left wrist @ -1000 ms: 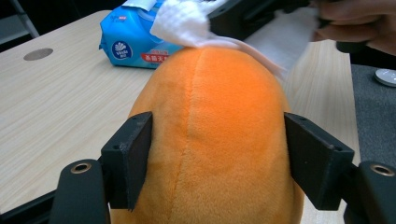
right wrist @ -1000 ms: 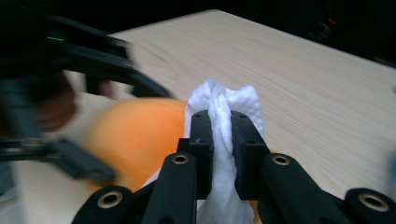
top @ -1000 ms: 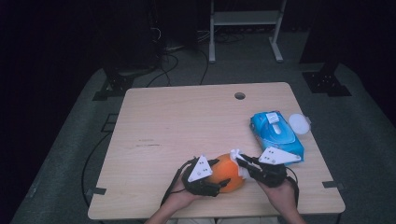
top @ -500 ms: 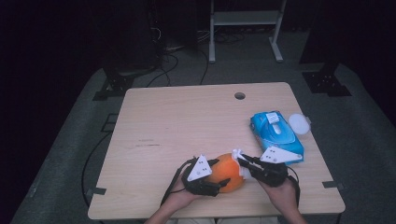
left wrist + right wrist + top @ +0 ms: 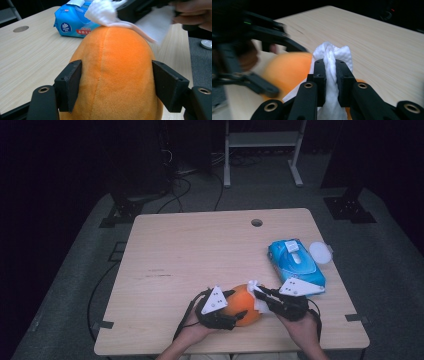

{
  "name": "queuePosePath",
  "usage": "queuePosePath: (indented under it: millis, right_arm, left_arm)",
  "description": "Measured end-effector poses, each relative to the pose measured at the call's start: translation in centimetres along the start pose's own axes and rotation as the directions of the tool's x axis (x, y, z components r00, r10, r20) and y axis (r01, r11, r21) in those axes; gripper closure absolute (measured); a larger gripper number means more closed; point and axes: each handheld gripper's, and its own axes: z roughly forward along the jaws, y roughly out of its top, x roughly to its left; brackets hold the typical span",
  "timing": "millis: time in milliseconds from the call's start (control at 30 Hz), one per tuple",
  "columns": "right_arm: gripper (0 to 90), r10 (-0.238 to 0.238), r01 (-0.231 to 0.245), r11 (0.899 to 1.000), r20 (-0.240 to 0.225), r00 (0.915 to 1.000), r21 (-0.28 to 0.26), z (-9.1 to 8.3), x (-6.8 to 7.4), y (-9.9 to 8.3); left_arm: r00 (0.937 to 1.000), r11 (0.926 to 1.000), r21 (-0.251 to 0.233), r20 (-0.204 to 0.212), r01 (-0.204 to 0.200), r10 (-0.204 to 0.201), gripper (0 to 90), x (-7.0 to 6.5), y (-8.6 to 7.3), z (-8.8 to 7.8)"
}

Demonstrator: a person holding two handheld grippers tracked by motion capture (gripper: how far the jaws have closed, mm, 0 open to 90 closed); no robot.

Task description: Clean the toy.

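While the left gripper (image 5: 116, 87) is clamping the orange toy (image 5: 243, 303) near the table's (image 5: 200, 245) front edge, the right gripper (image 5: 329, 75), pinched on a wipe (image 5: 332, 56), is pressing it onto the toy's top from the toy's right.

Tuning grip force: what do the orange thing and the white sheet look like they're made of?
Orange toy: looks like plush fabric, with short matte fuzz and a stitched seam down the middle; probably soft-stuffed. White wipe: thin nonwoven or paper-like sheet, crumpled and finely dimpled where the right gripper pinches it; whether it is damp can't be told.
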Motion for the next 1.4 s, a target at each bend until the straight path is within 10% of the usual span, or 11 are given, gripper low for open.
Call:
queuePosePath:
  millis: [100, 300, 467, 733, 900, 1033, 1200, 1400]
  right_arm:
    - [79.7, -0.057, 0.057, 0.998, 0.009, 0.9983, 0.01, 0.3, 0.9, 0.3]
    - [79.7, -0.032, 0.031, 0.999, 0.006, 0.9995, 0.026, 0.0, 0.0, -0.2]
    - [79.7, -0.014, 0.013, 0.999, 0.009, 0.9999, 0.03, 0.0, -0.6, -0.4]
    - [79.7, 0.025, -0.026, 1.0, 0.037, 0.999, 0.011, -0.2, -0.7, 0.0]
    - [79.7, -0.033, 0.033, 0.999, -0.011, 0.9994, -0.035, -0.2, 1.5, 1.2]
    - [79.7, -0.008, 0.007, 1.0, 0.016, 0.9998, 0.004, 0.0, 0.4, 0.4]
    - [79.7, 0.04, -0.041, 0.999, 0.051, 0.9979, 0.026, -0.2, -1.4, -0.6]
    - [79.7, 0.046, -0.046, 0.999, 0.041, 0.9981, -0.001, -0.1, -0.6, -0.2]
  left_arm:
    - [1.0, 1.0, 0.001, 0.009, -0.004, 0.004, 26.2, 0.0, 0.1, -0.1]
    - [0.9953, 0.9958, -0.013, 0.036, 0.09, -0.09, 9.9, 1.2, 0.1, -0.3]
    - [0.9864, 0.9895, -0.009, 0.081, 0.145, -0.143, 13.9, 1.8, -0.3, -0.1]
    - [0.9996, 0.9993, -0.035, -0.022, 0.015, -0.016, 39.8, 0.1, 0.5, -0.5]
    - [0.9884, 0.9917, -0.026, -0.089, -0.126, 0.123, 42.0, -1.8, 1.5, -0.3]
    - [0.9967, 0.9966, -0.039, -0.039, -0.072, 0.071, 35.8, -1.0, 1.0, -0.2]
    - [0.9978, 0.9982, 0.001, 0.026, 0.061, -0.061, 7.8, 0.7, 0.4, 0.1]
    - [0.9982, 0.9983, -0.003, 0.016, 0.058, -0.058, 28.4, 0.8, 0.2, -0.1]
